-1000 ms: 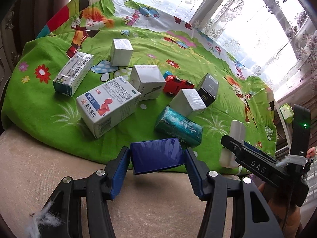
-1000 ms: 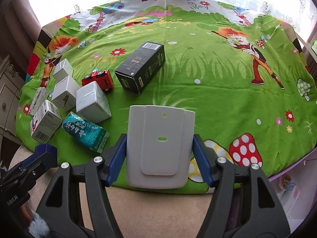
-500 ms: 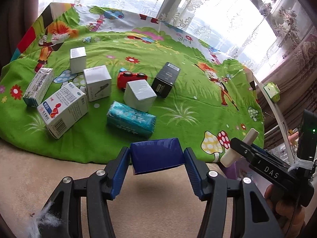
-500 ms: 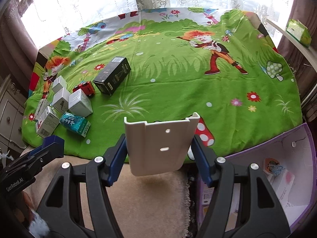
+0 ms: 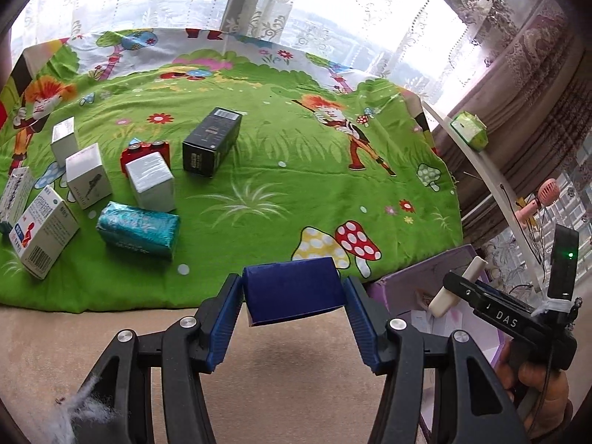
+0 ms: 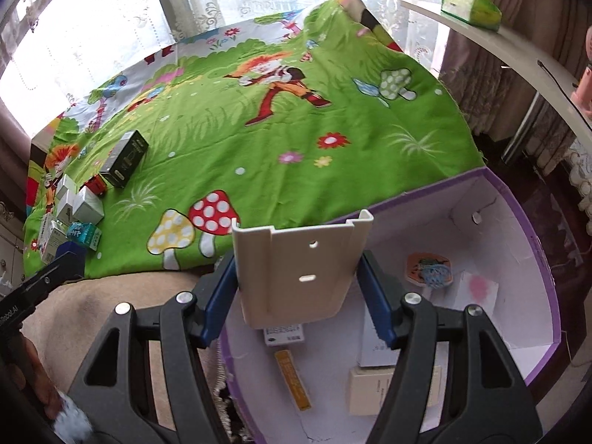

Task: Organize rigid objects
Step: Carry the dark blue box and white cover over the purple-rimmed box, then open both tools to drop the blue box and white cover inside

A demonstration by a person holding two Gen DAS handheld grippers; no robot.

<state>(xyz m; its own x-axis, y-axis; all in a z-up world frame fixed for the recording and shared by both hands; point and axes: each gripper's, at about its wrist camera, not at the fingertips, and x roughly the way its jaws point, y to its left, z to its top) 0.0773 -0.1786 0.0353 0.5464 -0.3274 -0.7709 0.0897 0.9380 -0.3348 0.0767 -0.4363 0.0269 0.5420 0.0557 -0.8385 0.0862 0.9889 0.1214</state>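
We've got the cream plastic wall-mount bracket [image 6: 301, 273] clenched in the right gripper [image 6: 296, 281], hovering over the purple-rimmed white cardboard box [image 6: 532, 244] at lower right. Left gripper [image 5: 294, 296] grasps a dark blue rectangular box [image 5: 292, 290]. Next is probably lowering and releasing inside.

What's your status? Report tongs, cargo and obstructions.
Left tongs shut on blue box. Right tongs shut on white plastic holder, above purple bin. Nothing blocking.

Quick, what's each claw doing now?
Left claw: shut on the blue box.
Right claw: shut on the white holder.
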